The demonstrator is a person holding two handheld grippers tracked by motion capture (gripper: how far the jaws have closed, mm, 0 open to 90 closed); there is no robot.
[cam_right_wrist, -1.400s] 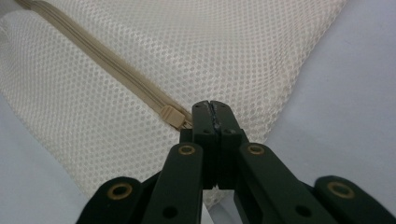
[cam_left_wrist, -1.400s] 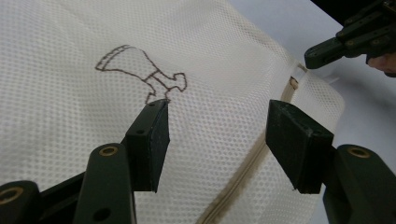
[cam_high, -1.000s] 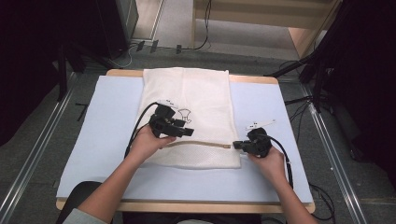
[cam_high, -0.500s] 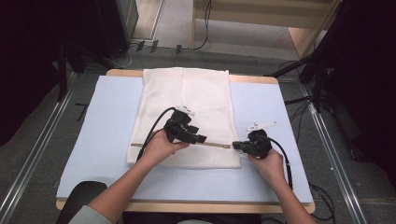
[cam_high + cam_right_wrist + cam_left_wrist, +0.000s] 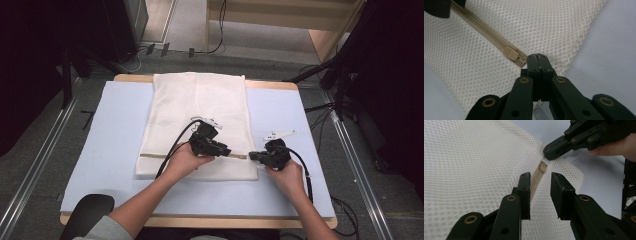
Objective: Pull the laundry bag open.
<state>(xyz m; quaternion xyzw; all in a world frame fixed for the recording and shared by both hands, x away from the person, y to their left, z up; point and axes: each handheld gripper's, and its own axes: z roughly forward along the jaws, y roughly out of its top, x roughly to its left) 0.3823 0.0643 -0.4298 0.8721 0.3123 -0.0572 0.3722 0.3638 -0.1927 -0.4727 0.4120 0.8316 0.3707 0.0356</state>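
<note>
A white mesh laundry bag lies flat on the pale blue table cover, stretching from the table's middle toward twelve o'clock, its beige zipper running across near the six o'clock edge. The right gripper sits at the bag's four o'clock corner, jaws pressed tight together on the mesh edge just beside the zipper slider, which lies at ten o'clock from the tips in the right gripper view. The left gripper rests on the bag just at nine o'clock of it; its jaws have just been closing and stand apart astride the zipper tape, not yet pinching it.
</note>
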